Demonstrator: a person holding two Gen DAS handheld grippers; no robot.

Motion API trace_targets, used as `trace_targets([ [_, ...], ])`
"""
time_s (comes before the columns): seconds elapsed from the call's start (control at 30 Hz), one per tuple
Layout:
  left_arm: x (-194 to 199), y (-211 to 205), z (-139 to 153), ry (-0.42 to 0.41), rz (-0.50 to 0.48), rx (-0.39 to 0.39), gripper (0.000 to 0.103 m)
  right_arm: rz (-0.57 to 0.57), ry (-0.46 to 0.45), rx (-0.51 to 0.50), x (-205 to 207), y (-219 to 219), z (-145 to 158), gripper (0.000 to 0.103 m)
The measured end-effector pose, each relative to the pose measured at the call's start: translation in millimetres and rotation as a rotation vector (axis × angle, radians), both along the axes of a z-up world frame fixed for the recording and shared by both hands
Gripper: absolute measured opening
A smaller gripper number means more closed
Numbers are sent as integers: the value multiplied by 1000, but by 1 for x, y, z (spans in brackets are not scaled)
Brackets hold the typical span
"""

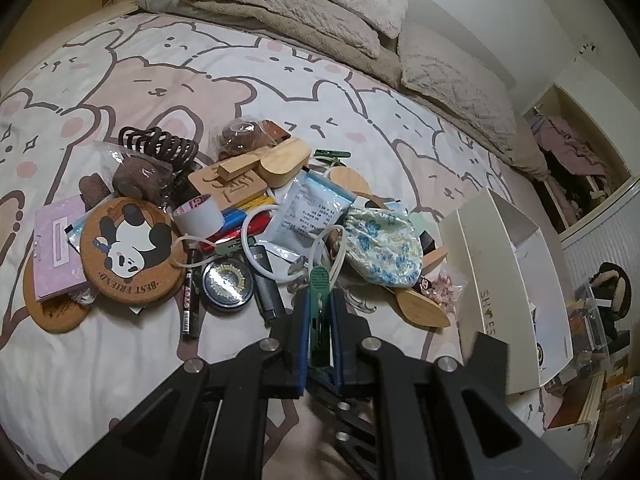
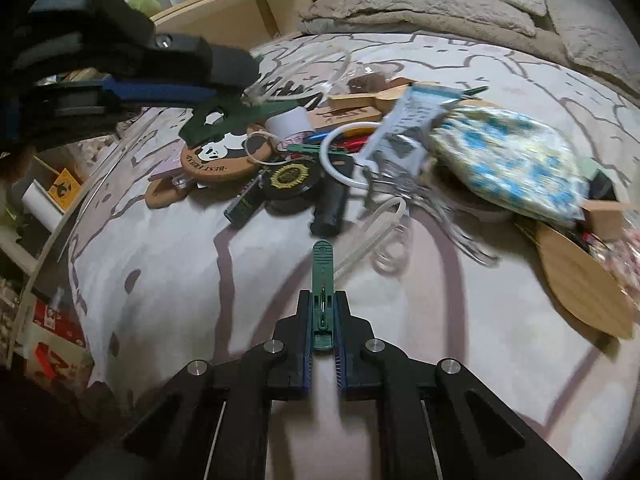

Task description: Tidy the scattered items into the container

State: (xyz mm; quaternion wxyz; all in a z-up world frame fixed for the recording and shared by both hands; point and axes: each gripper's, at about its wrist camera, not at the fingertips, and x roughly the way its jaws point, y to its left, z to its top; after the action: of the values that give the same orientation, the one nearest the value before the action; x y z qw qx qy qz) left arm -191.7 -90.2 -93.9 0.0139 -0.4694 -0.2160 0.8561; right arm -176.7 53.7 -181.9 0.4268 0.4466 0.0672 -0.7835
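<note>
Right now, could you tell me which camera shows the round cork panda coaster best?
The left wrist view: the round cork panda coaster lies sharp, nearly whole, its lettering readable. The right wrist view shows the coaster smaller, farther off, partly hidden behind a green clip.

I see a bed [image 1: 312, 80] covered by a white sheet printed with pink and brown cartoon bears. At its far end lie a beige blanket [image 1: 280, 4] and two beige pillows [image 1: 452, 76]. A heap of small things sits on the sheet: a round panda coaster [image 1: 132, 248], a lilac booklet [image 1: 58, 248] beside it, a dark round compact [image 1: 228, 282], a black pen [image 1: 192, 300], a floral pouch [image 1: 384, 248], a wooden spoon [image 1: 424, 304], a white sachet [image 1: 312, 212] and a brown hair claw [image 1: 158, 144]. A white shoebox [image 1: 500, 264] rests on the bed's right side, near the heap.
</note>
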Motion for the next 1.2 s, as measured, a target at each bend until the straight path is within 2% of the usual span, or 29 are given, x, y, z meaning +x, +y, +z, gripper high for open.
trace_targets([
  [0.23, 1, 7, 4, 8, -9, -8, 10, -21, 37, -13, 2, 23, 15, 10],
  [0.53, 2, 11, 9, 4, -5, -19, 10, -46, 99, -37, -2, 38, 52, 10],
  [1.2, 8, 49, 54, 85, -15, -60, 10, -113, 250, -62, -11, 105, 128, 10],
])
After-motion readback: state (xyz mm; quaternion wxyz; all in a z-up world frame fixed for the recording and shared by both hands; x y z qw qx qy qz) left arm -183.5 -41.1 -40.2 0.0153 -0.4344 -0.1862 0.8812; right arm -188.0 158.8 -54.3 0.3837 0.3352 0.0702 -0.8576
